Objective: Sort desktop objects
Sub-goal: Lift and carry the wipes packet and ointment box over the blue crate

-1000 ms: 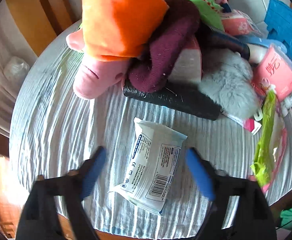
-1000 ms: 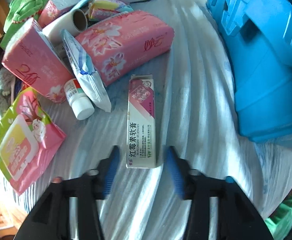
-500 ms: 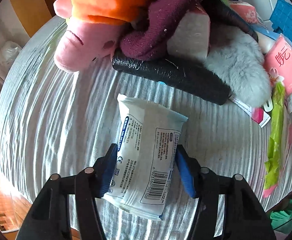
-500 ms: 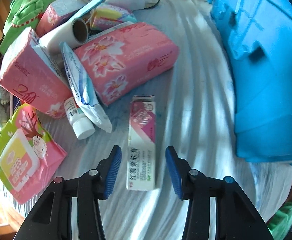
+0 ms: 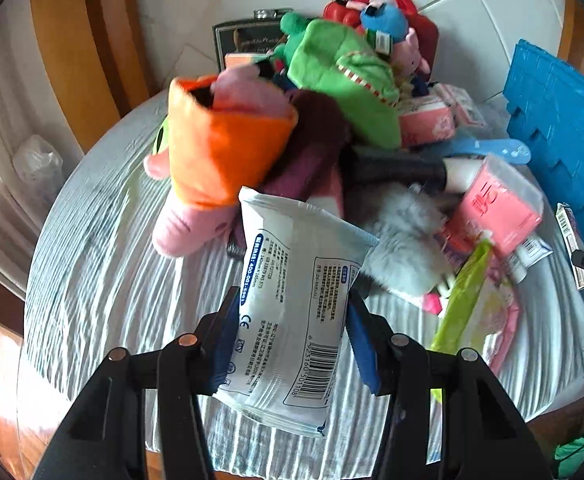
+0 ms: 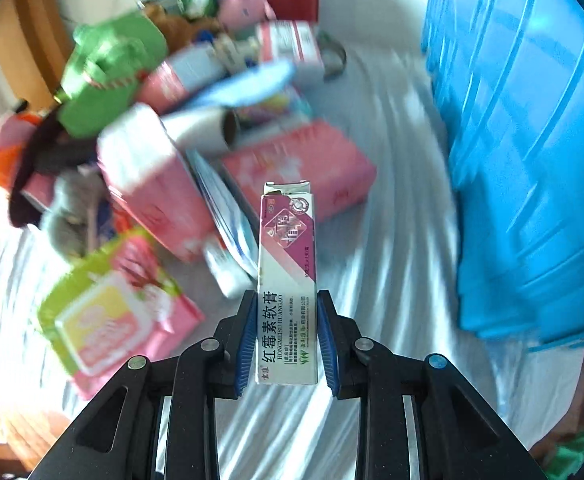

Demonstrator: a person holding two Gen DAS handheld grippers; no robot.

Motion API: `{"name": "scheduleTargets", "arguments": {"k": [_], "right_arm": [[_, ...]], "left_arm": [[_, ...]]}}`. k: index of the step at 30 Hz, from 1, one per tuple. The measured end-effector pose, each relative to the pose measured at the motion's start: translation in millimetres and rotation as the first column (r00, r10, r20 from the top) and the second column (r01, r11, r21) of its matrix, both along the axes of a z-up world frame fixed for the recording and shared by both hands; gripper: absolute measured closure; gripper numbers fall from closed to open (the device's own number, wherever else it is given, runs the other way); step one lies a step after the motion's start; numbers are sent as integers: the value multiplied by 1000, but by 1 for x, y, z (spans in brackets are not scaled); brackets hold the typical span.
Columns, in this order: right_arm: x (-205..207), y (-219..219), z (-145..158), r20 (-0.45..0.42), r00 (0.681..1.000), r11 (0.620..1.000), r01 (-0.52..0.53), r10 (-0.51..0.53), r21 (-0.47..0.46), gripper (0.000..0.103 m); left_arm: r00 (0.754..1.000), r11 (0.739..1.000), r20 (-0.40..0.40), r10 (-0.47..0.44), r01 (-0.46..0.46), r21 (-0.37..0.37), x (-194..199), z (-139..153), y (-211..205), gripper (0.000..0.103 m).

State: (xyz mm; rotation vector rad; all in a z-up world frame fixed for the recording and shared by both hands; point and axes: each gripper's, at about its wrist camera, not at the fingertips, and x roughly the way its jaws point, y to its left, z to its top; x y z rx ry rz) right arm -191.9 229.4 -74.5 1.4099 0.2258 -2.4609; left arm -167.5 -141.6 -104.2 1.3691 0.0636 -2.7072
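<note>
**Both grips loaded, drop risk over clutter**

Big blue plastic crate (image 6: pixel 531 160) at desk's right edge. Left gripper (image 5: pixel 290 336) clamped on soft white plastic wipes pack (image 5: pixel 295 312), lifted off the desk; floppy, could slip. Right gripper (image 6: pixel 286 336) pinches pink-white ointment carton (image 6: pixel 288 280) by its near end, also lifted; could pivot, fall.

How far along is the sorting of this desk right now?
Early on. Nothing shows as sorted yet. In hand: the left gripper is shut on a white packet, the right gripper on an ointment box. Left: plush toys, pink tissue packs and wipes piled beside the blue bin.
</note>
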Motion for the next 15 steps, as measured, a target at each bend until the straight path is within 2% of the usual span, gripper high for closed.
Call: {"name": "scheduleTargets", "arguments": {"k": [1,2,7,11,15], "right_arm": [[0,-15,-2,-26,1000,1000,-5,5,-3,75],[-36,-12,-7,-46,999,1000,-9,9,-7,75],[-31,-9,50,-204,979,998,-30,20,-47,75],[-20,7,106,-334,943,996,-32,4,-79,75],[-15,44,157,-448,893,994,-4,-45,-108,75]], "left_arm": [[1000,1000,-21,-10,10,-1,3,8,9,53],[999,1000,-37,-19,20,2,1,17,19,53],[985,996,-153,-85,88,13,0,60,62,53],[956,986,-245,-161,169,12,-16,99,116,53],[912,967,-333,-241,256,1,-31,143,173,53]]}}
